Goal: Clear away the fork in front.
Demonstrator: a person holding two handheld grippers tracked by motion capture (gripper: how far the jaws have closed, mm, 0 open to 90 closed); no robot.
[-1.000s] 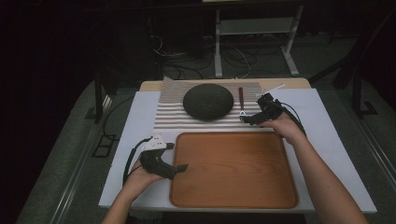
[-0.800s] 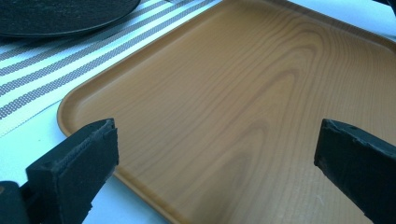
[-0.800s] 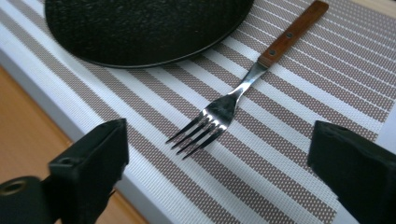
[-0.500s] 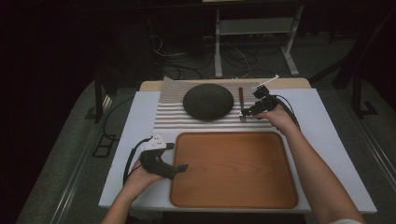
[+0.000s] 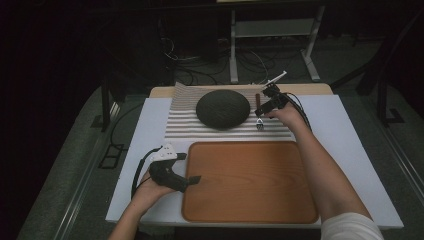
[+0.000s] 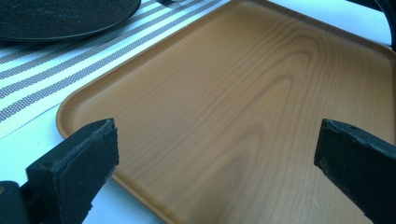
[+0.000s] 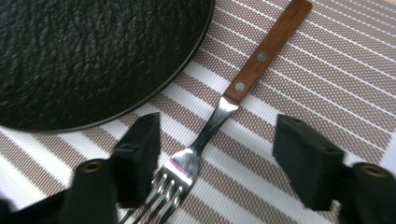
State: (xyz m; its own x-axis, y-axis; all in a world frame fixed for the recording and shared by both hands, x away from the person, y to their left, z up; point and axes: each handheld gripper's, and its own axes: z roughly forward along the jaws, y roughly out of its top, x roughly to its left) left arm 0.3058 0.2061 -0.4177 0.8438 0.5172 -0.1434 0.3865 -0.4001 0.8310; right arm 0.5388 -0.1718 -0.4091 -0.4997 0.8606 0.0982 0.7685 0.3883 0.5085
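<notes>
A fork (image 7: 205, 135) with a wooden handle lies on the striped placemat (image 7: 327, 70), just right of a dark textured plate (image 7: 93, 56). My right gripper (image 7: 215, 144) hangs over the fork's neck and tines. Its jaws have just been closing, with the fork between them, and neither pad presses on it. In the high view the right gripper (image 5: 262, 112) sits at the plate's (image 5: 222, 108) right side, above the fork (image 5: 259, 123). My left gripper (image 6: 215, 158) stands wide open over the near left corner of the wooden tray (image 6: 243, 93), with nothing between its jaws.
The wooden tray (image 5: 250, 180) fills the near middle of the white table (image 5: 340, 130), with the placemat (image 5: 185, 127) behind it. The left gripper (image 5: 192, 180) rests at the tray's left edge. Cables and a metal stand lie on the floor beyond the table.
My right gripper has moved left and slightly down onto the fork, and its jaws have narrowed around it. The left gripper has stayed where it was.
</notes>
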